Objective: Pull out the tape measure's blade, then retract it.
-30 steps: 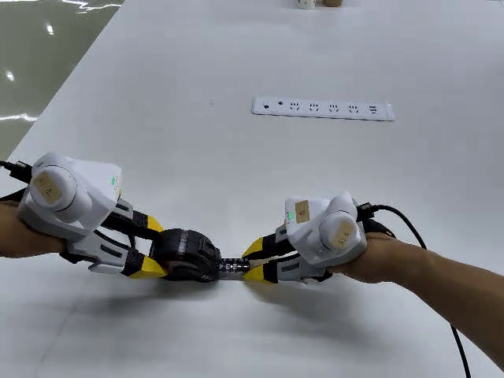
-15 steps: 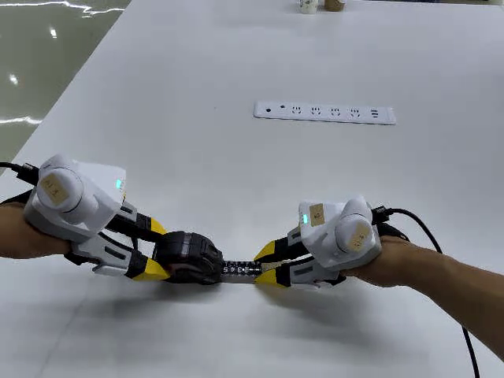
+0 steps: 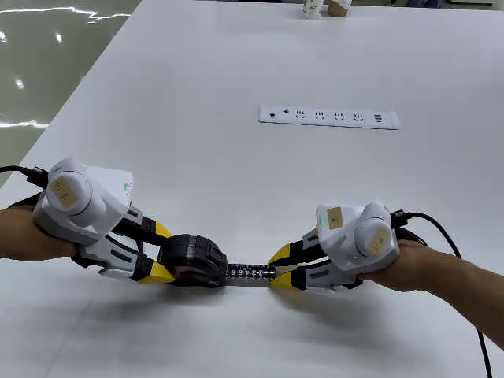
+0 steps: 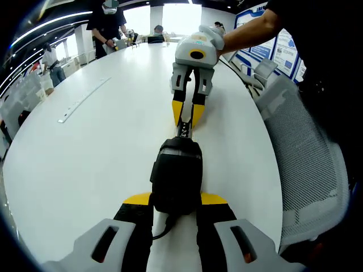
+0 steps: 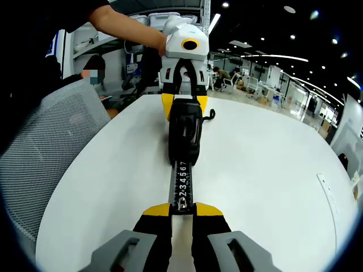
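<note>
A black tape measure (image 3: pixel 193 259) rests on the white table, its case clamped in my left gripper (image 3: pixel 161 253), which is shut on it. The case (image 4: pixel 177 173) lies between the yellow fingertips in the left gripper view. A short length of black blade (image 3: pixel 250 272) with white numbers runs out to the right. My right gripper (image 3: pixel 281 266) is shut on the blade's end. In the right gripper view the blade (image 5: pixel 182 186) leads from my right gripper (image 5: pixel 181 210) to the case (image 5: pixel 185 129).
A white power strip (image 3: pixel 327 117) lies further back on the white table (image 3: pixel 236 63). Two small cups (image 3: pixel 327 8) stand at the far edge. A grey mesh chair (image 4: pixel 306 153) sits beside the table. A cable (image 3: pixel 445 236) trails from the right gripper.
The right gripper has moved to the right, away from the case, and more numbered blade now shows between the two grippers. The left gripper holds the case in place.
</note>
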The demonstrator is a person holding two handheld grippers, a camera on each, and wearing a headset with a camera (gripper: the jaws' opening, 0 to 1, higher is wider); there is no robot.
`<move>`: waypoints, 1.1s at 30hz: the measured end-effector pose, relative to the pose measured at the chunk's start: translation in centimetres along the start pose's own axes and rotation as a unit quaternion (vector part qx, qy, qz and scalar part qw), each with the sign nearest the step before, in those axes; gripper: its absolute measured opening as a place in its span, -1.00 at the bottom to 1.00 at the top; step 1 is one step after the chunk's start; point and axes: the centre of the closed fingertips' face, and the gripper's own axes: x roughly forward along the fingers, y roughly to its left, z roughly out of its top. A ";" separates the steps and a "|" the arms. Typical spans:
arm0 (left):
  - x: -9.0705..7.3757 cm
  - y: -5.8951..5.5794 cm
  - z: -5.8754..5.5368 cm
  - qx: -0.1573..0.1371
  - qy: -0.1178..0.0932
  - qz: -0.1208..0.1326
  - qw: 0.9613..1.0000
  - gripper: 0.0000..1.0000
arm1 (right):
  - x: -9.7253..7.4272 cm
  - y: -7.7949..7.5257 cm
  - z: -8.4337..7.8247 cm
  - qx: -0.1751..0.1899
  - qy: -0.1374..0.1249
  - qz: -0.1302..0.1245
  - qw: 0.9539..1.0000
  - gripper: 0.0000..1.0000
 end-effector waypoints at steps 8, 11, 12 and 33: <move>0.1 0.0 0.0 0.003 0.006 0.002 1.000 -0.54 | -0.6 0.1 -0.6 0.001 0.003 -0.002 1.000 -0.83; 0.1 -0.1 0.0 0.004 0.010 0.002 1.000 -0.55 | -0.8 0.1 -0.8 0.001 0.003 -0.003 1.000 -0.82; 0.1 -0.1 0.0 0.004 0.011 0.002 1.000 -0.55 | -0.8 0.1 -0.8 0.001 0.003 -0.004 1.000 -0.82; 0.2 0.0 0.0 0.013 0.039 0.000 0.999 -0.55 | -2.3 0.1 -2.0 -0.002 0.011 -0.010 1.000 -0.82</move>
